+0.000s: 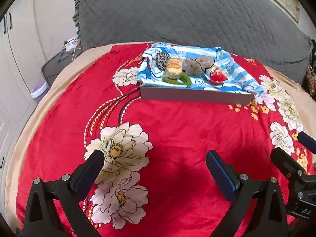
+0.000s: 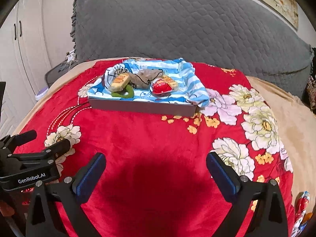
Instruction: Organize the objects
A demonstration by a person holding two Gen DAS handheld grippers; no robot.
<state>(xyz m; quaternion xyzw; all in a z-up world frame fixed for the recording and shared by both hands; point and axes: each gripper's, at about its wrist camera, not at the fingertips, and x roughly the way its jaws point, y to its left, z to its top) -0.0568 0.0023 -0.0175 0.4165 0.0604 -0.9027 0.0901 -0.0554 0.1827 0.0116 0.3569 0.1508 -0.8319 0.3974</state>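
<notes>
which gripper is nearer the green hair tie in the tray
Left, by a little. The green hair tie lies almost straight ahead of the left gripper, while it sits ahead and off to the left of the right gripper.

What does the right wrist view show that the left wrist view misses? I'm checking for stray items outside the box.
Only the right wrist view shows a shiny red wrapped item lying at the blanket's right edge, outside the box.

Only the left wrist view shows a lavender-lidded bin on the floor clearly.

Both show the grey box with its striped cloth, green hair tie, yellow snack pack and red packet, on the red floral blanket.
</notes>
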